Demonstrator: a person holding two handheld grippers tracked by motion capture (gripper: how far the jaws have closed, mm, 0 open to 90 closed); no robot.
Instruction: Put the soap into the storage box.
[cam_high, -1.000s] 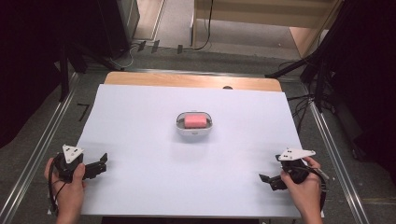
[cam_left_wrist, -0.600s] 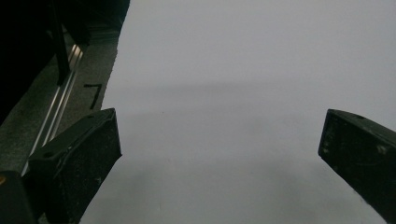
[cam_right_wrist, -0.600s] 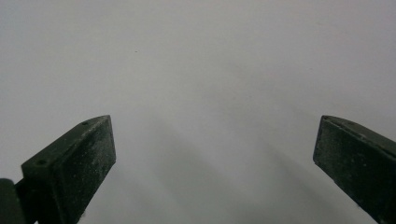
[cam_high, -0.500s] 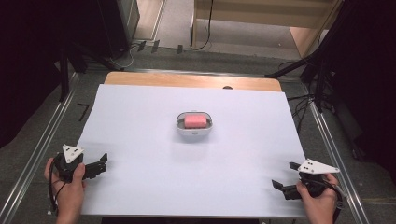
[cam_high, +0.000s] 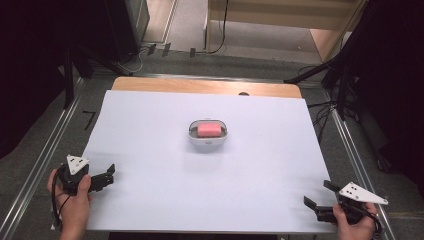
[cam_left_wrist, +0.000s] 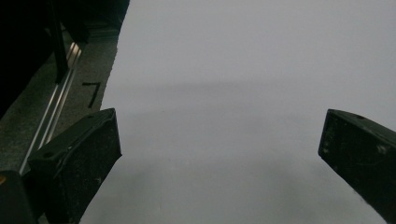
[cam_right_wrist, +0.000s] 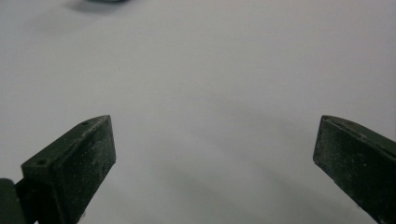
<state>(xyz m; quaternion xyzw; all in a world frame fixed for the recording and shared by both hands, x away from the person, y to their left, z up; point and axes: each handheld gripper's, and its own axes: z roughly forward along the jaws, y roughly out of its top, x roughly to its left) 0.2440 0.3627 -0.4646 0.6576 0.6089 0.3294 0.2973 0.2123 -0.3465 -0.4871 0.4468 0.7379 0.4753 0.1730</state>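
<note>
A small white dish holding a pink block sits at the middle of the white table sheet. My left gripper rests at the sheet's near left corner, held in a hand, jaws wide apart with nothing between them. My right gripper is at the near right corner, also open and empty. In the left gripper view, the gripper faces bare sheet with the table's left edge beside it. In the right gripper view, the gripper faces bare sheet, and the dish's dark edge peeks in at the top.
A wooden strip runs along the table's far edge. Metal rails flank the table on both sides. Dark stands and cables crowd the floor beyond the far corners.
My right gripper has moved back toward the person and outward, from the right side of the sheet to its near right corner. The left gripper has stayed put.
</note>
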